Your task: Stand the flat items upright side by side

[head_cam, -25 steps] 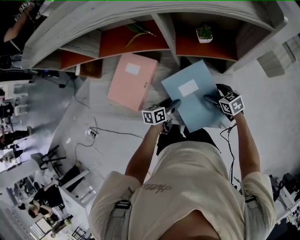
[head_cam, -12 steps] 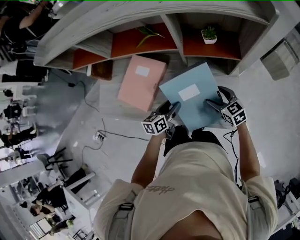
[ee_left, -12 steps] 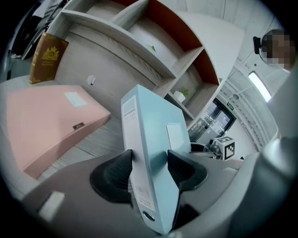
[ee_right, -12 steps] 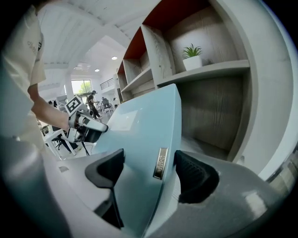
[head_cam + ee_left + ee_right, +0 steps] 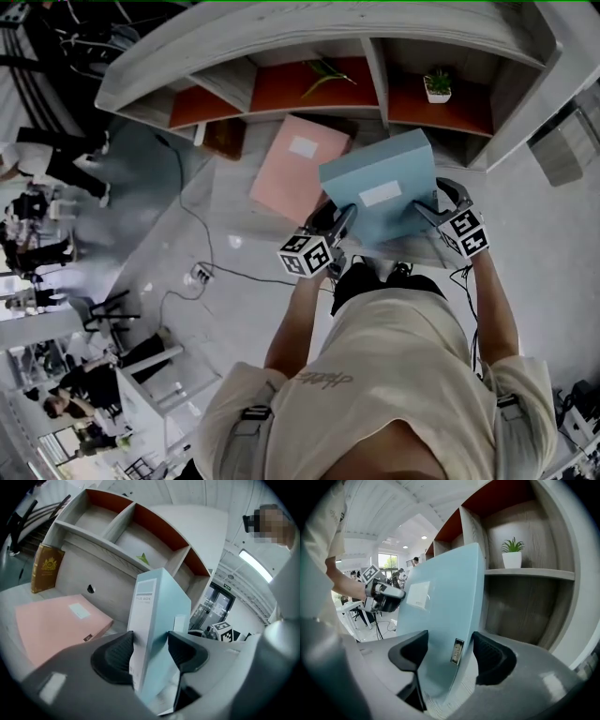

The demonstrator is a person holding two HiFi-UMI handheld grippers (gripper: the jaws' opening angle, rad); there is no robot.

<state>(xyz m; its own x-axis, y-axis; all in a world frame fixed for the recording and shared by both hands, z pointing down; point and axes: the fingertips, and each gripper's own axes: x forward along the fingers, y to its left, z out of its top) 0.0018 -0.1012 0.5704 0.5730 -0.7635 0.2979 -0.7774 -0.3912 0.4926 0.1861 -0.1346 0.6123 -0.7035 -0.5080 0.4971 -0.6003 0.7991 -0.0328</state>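
Note:
A light blue file box (image 5: 380, 192) is held between both grippers, tilted up with its labelled face toward me. My left gripper (image 5: 339, 217) is shut on its left end, and in the left gripper view the pads clamp the blue box (image 5: 157, 616) across its spine at the left gripper (image 5: 151, 651). My right gripper (image 5: 433, 208) grips the right end. Its jaws have just been closing, and in the right gripper view they press on the box (image 5: 440, 611) at the right gripper (image 5: 450, 656). A pink file box (image 5: 298, 167) lies flat to the left (image 5: 56, 625).
A grey wooden shelf unit (image 5: 319, 37) with orange back panels stands behind. A small potted plant (image 5: 437, 86) sits in its right compartment (image 5: 512, 555). A brown book (image 5: 46, 569) stands against the shelf at far left. A cable and power strip (image 5: 202, 272) lie lower left.
Both grippers have risen with the blue box, which now tilts steeper toward upright and sits closer to the shelf. The pink box has not moved.

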